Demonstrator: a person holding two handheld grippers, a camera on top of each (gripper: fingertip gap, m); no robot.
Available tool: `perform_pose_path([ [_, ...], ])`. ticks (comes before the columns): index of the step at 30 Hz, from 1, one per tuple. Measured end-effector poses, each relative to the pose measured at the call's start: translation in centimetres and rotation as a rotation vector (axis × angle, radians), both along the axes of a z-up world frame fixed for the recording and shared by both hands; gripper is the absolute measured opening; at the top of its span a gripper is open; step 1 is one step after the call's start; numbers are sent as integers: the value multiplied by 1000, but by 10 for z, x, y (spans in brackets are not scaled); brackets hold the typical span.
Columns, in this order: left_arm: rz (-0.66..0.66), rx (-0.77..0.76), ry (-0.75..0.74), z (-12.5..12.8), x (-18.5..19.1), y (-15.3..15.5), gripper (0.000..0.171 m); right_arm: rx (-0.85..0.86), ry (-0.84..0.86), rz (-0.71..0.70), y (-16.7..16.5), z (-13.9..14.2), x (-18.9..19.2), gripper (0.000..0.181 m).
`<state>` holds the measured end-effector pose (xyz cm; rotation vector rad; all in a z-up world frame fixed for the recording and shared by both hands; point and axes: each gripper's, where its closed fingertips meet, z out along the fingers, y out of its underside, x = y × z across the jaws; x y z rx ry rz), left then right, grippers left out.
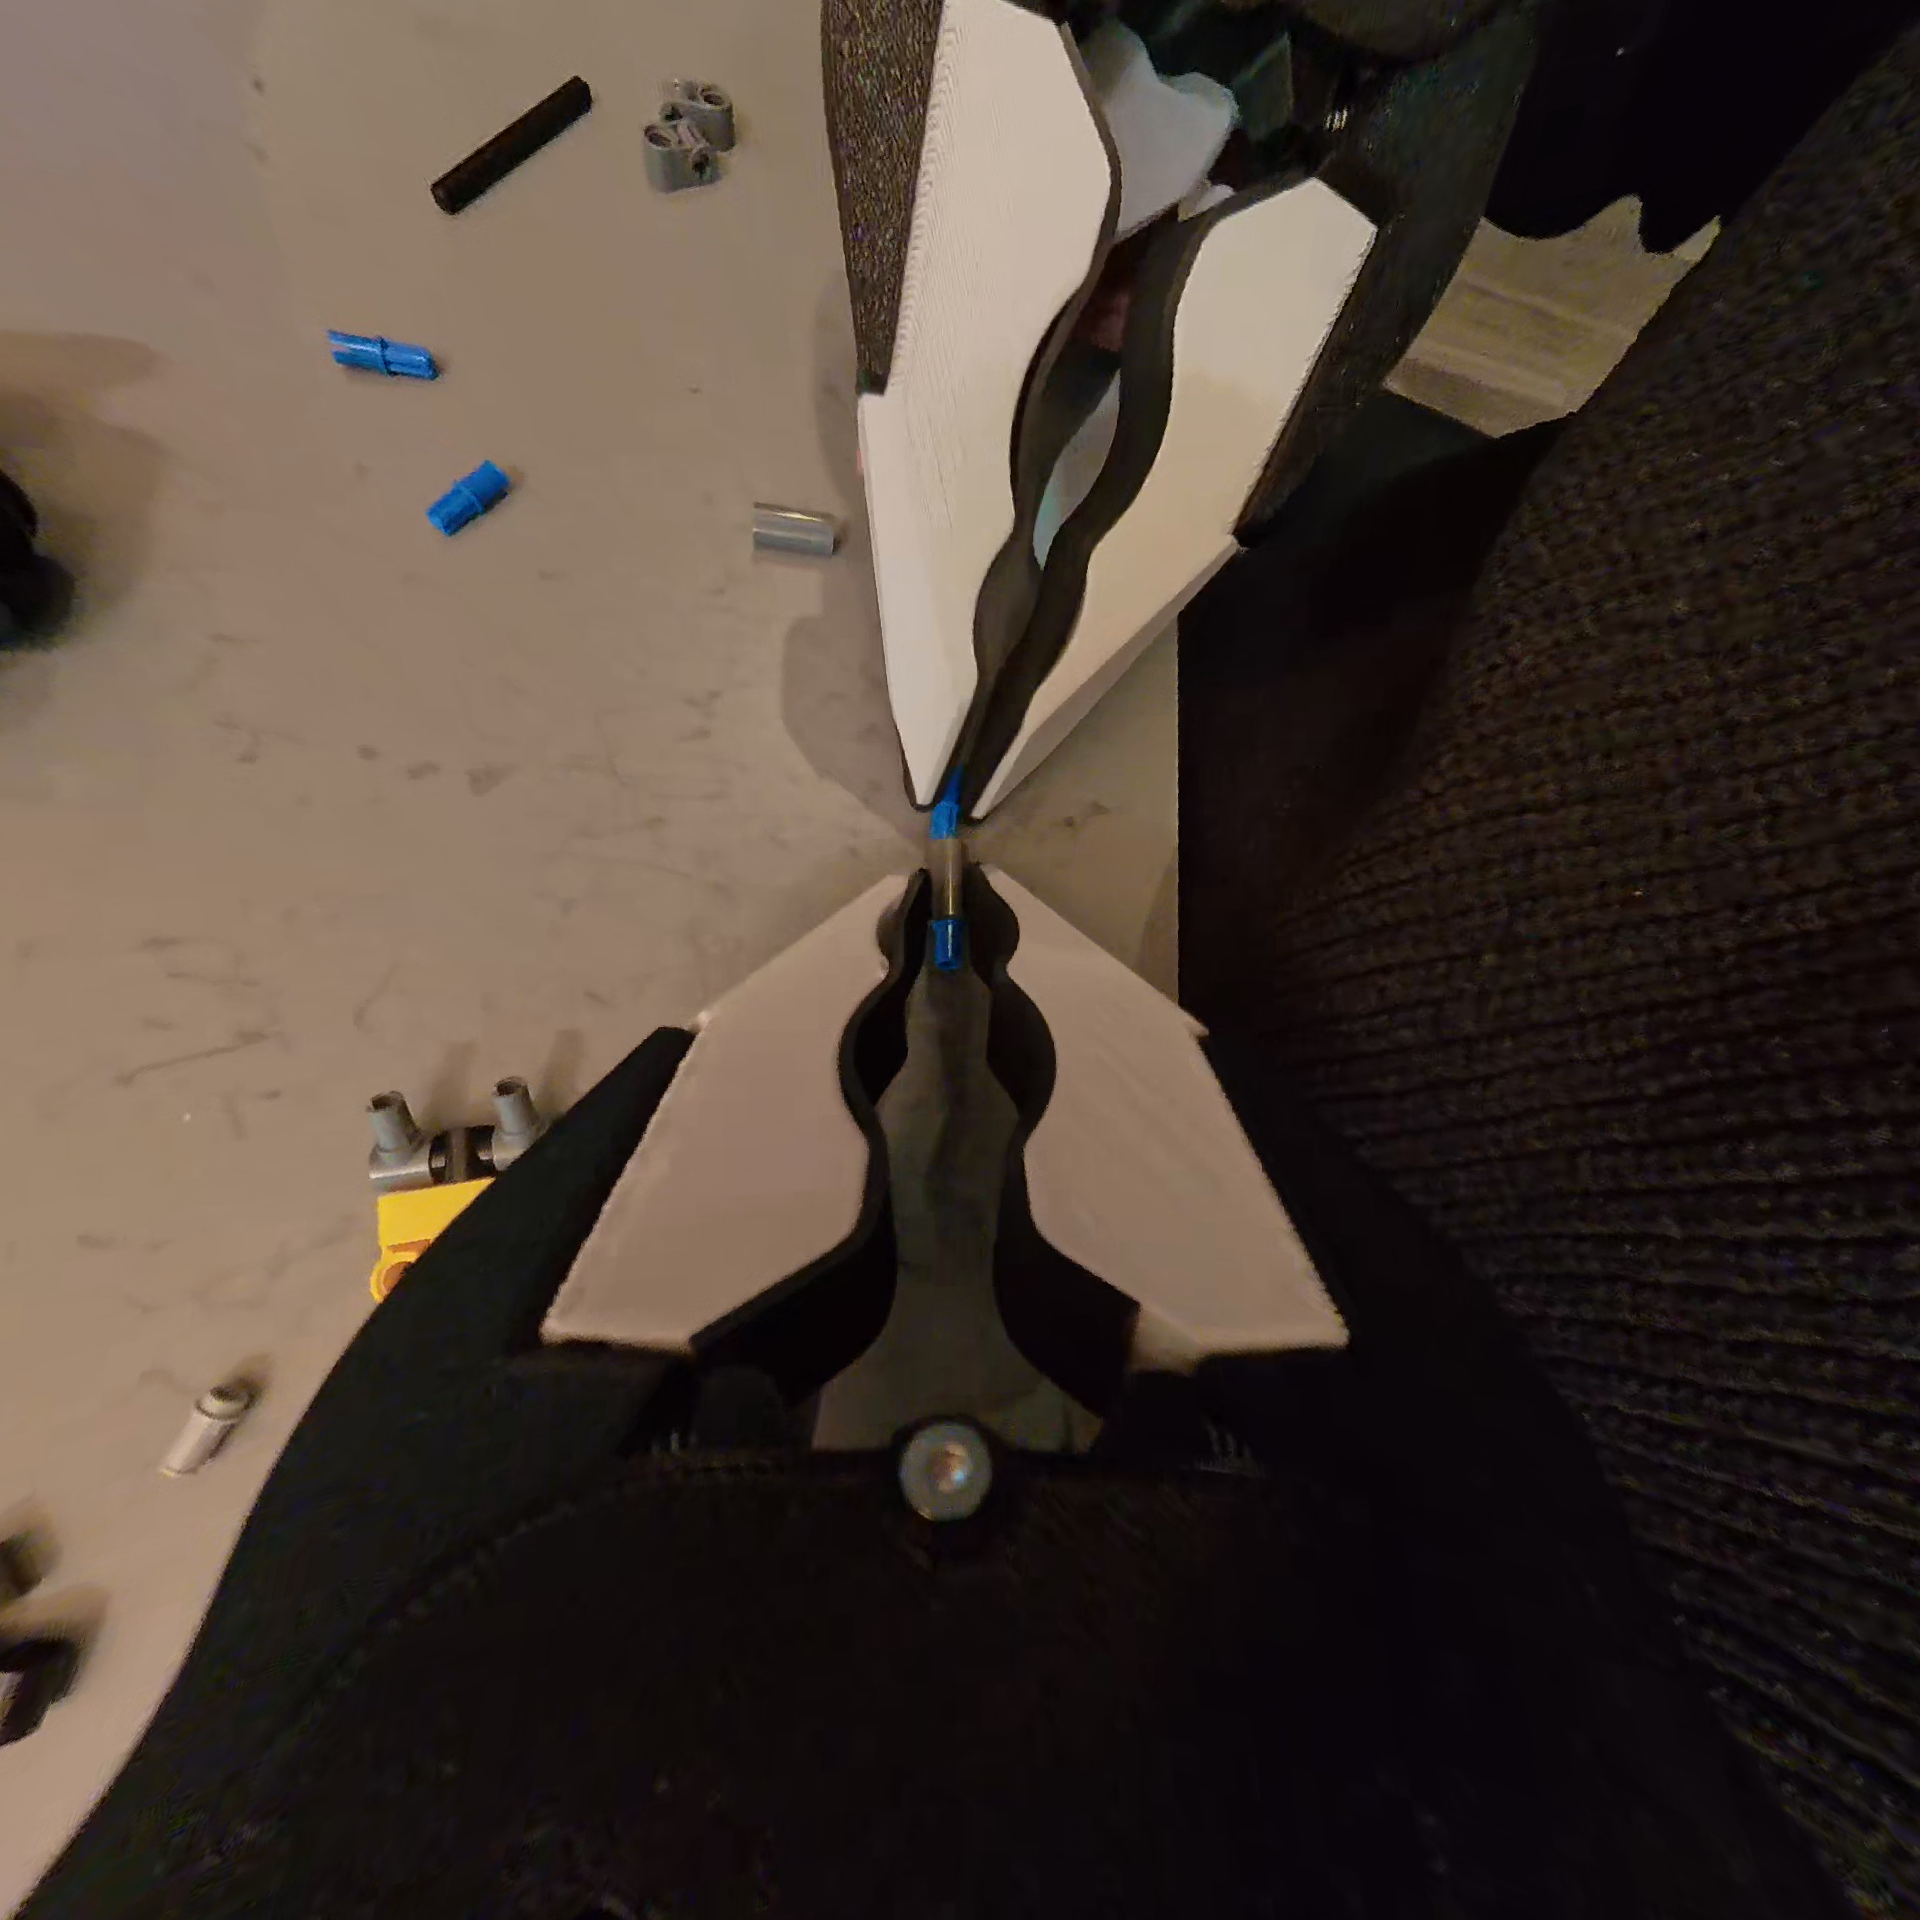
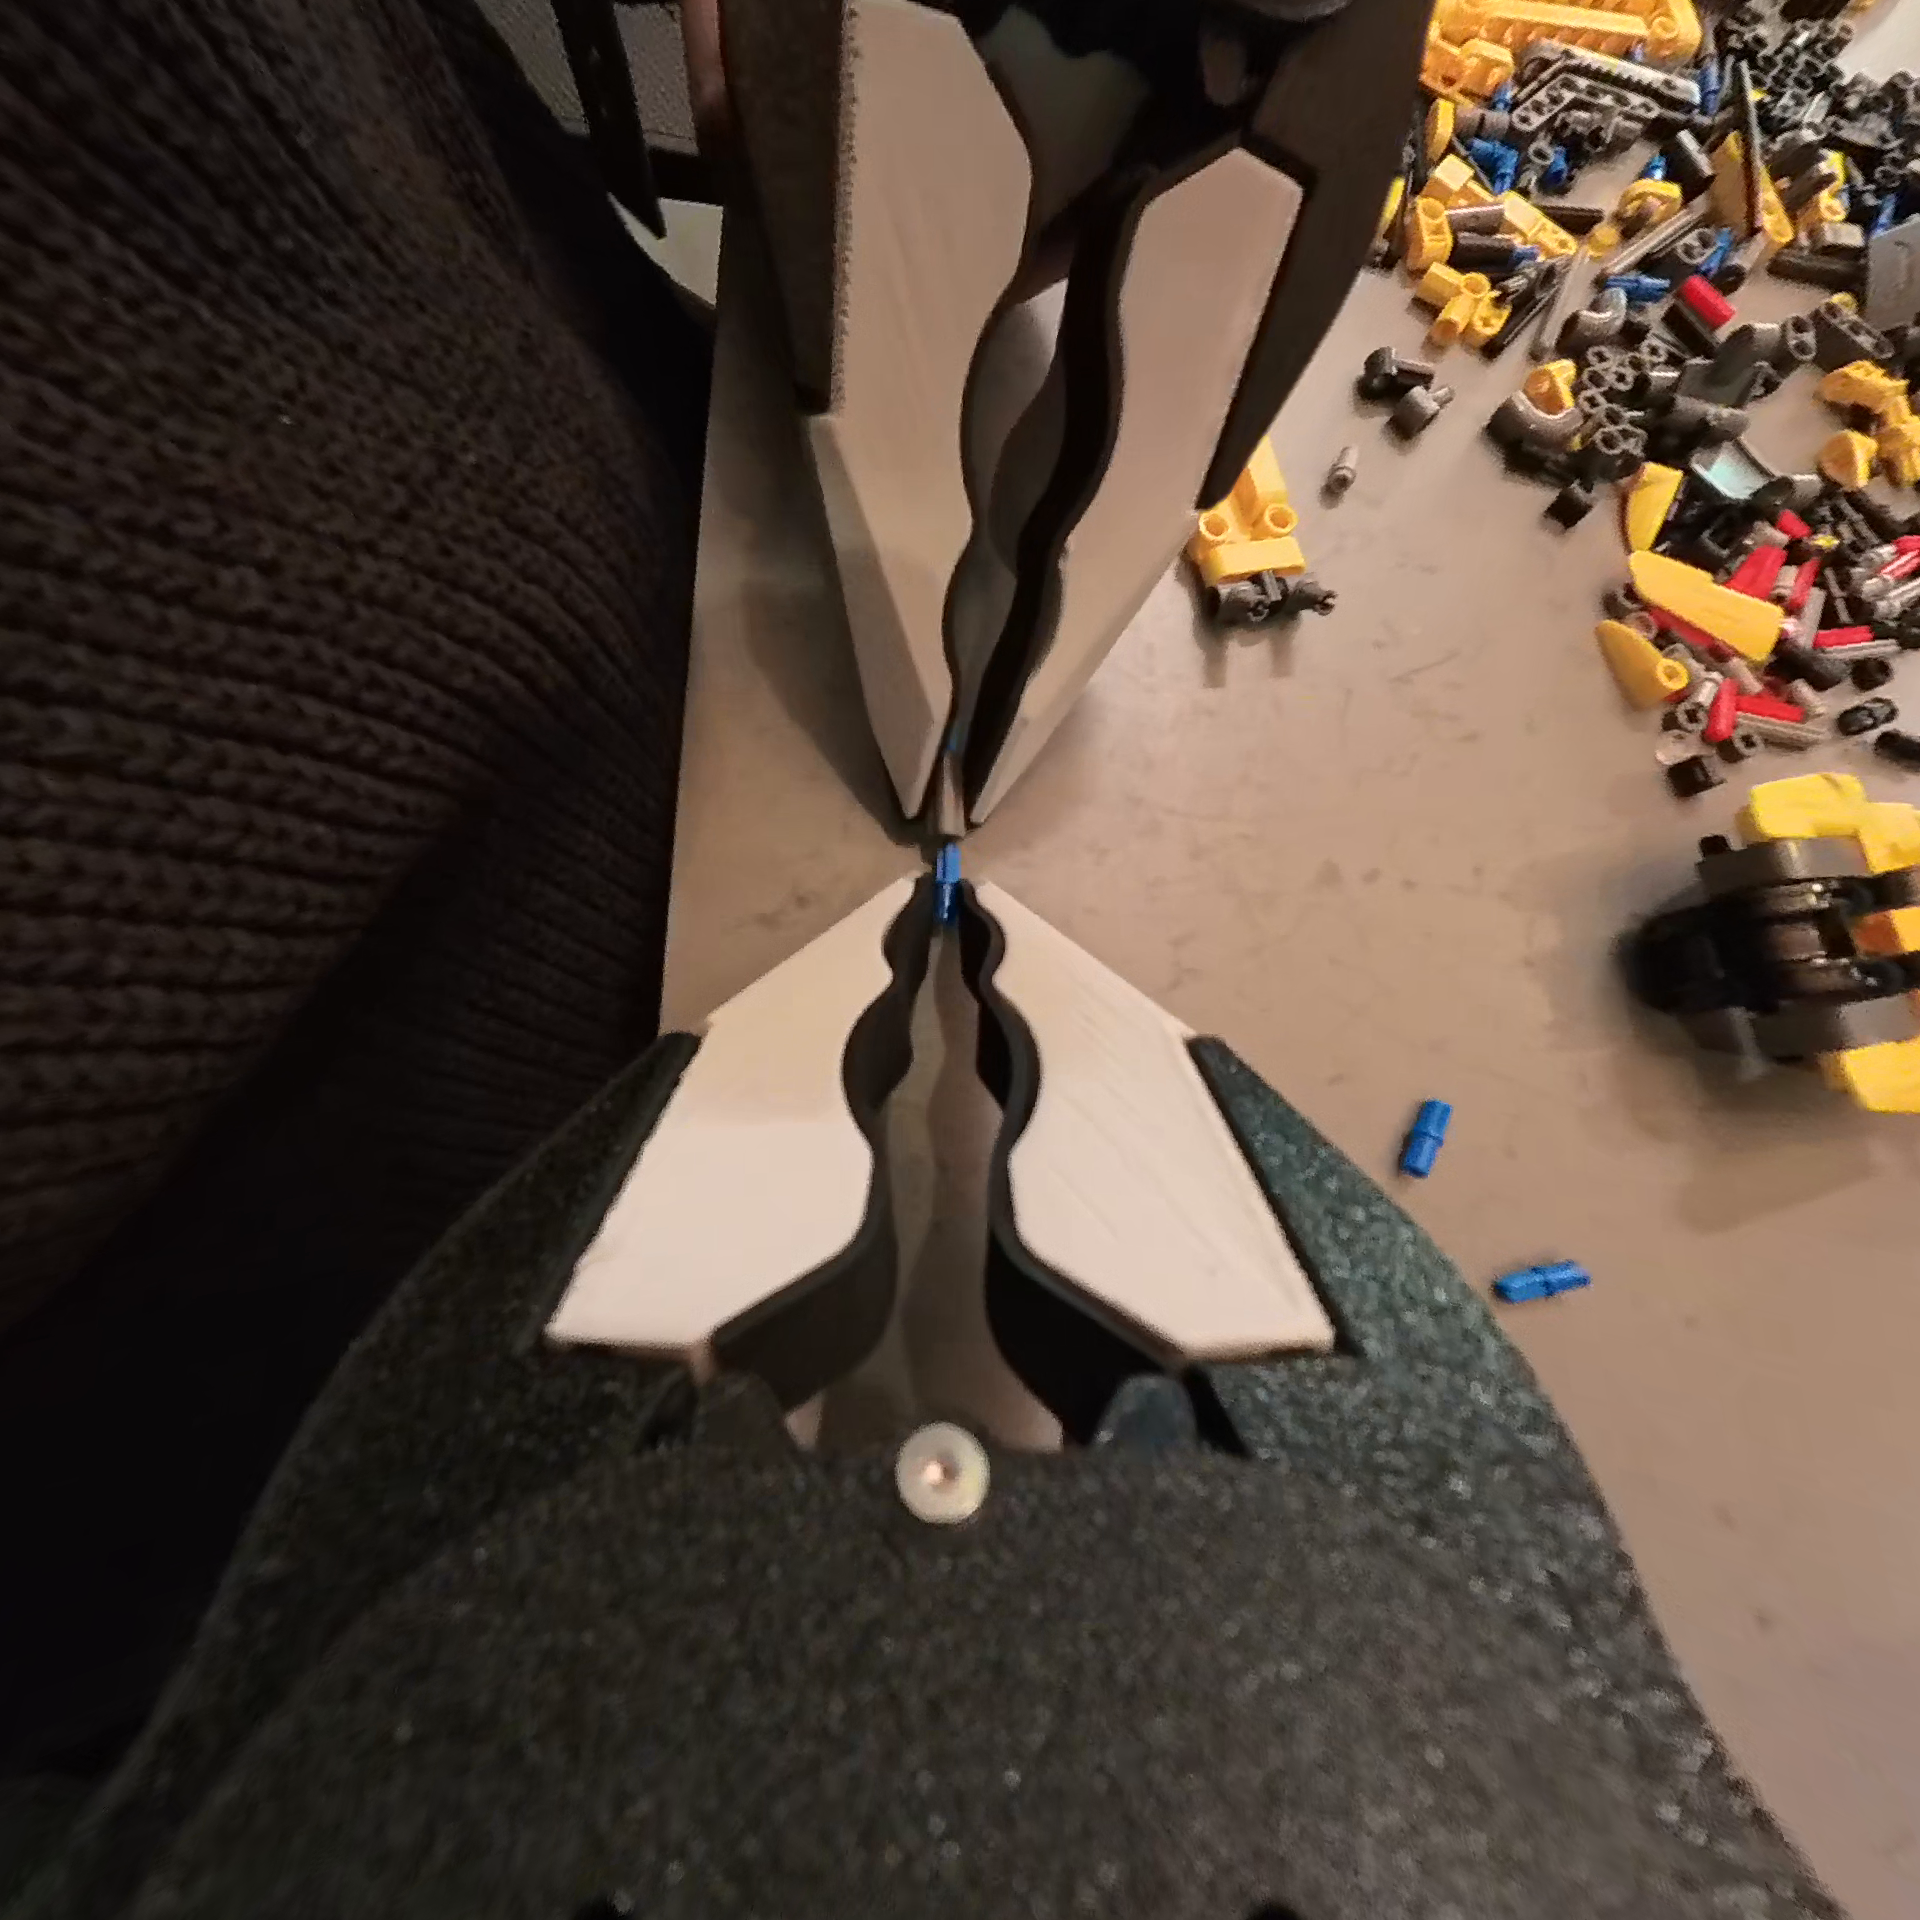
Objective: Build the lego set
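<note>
While the left gripper point(image 1: 943, 883) clamps a grey sleeve point(image 1: 948, 868), the right gripper point(image 2: 943, 896) opposite pinches a small, stiff, light blue pin point(image 2: 945, 873) by its end.

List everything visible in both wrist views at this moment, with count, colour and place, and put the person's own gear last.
Grey sleeve: one, clamped at the left gripper's tips, a blue pin end behind it.
Blue pin: one, in the right gripper's tips, meeting the sleeve.
Loose blue pins: two, on the table, upper left in the left wrist view.
Black axle: one, far upper left.
Grey connector: one, beside the axle.
Loose grey sleeve: one, left of the right gripper.
Brick pile: many, yellow, black, red, blue, upper right in the right wrist view.
Yellow-black assembly: one, right edge.
Table: grey, scuffed.
Dark knit sleeve: right side.
Left gripper: shut.
Right gripper: shut.
</note>
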<state>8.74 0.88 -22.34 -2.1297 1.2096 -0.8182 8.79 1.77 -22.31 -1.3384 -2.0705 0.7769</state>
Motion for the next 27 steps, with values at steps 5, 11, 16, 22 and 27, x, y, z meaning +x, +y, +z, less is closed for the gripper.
perform_pose_path([
  [5,0,-26,-12,0,0,0,4,19,9,25,0,0,-1,4],
  [11,-9,-77,-39,1,0,-1,4,31,37,59,-2,4,-1,4],
  [16,-15,-115,-57,2,0,-2,4,46,58,72,-3,6,-1,4],
  [22,-21,-140,-67,2,-1,-2,4,51,75,85,-4,8,-2,4],
  [27,-21,-144,-69,1,-1,-2,4,22,17,61,-2,1,0,4],
])
